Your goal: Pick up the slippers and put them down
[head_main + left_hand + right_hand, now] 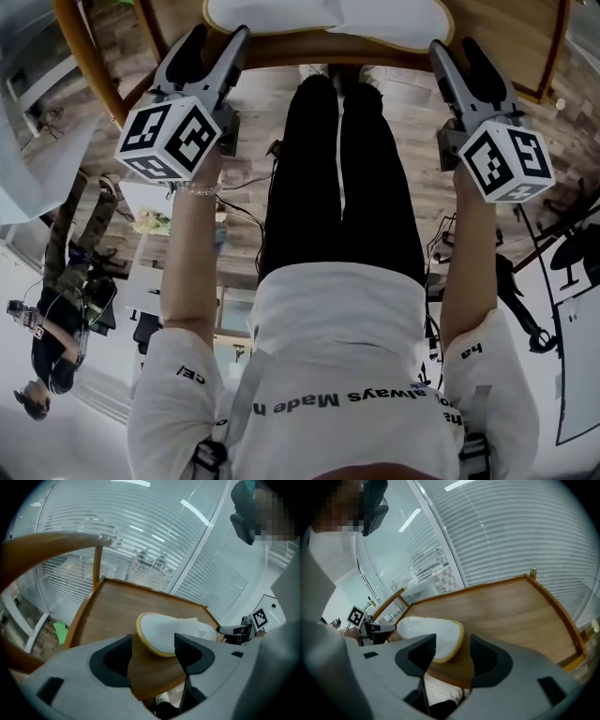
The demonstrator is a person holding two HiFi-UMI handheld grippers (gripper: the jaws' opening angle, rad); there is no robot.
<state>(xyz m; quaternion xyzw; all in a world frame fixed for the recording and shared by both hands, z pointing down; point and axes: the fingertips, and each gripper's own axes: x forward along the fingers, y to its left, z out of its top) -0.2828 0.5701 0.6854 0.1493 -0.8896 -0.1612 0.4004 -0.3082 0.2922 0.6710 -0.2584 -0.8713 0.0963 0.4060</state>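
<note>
Two white cloth slippers with tan-edged soles (328,19) lie side by side near the front edge of one wooden bench with a raised rim (117,606). The left claw (222,36) and right claw (454,45), both spread and empty, hover just short of that edge. Bare wood stretches beyond the slippers.

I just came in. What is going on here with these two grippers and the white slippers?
A person stands at a wooden surface and holds a gripper in each hand. The left gripper and the right gripper both have open jaws and grip nothing. The white slippers lie on the wood just ahead of them, not held.
</note>
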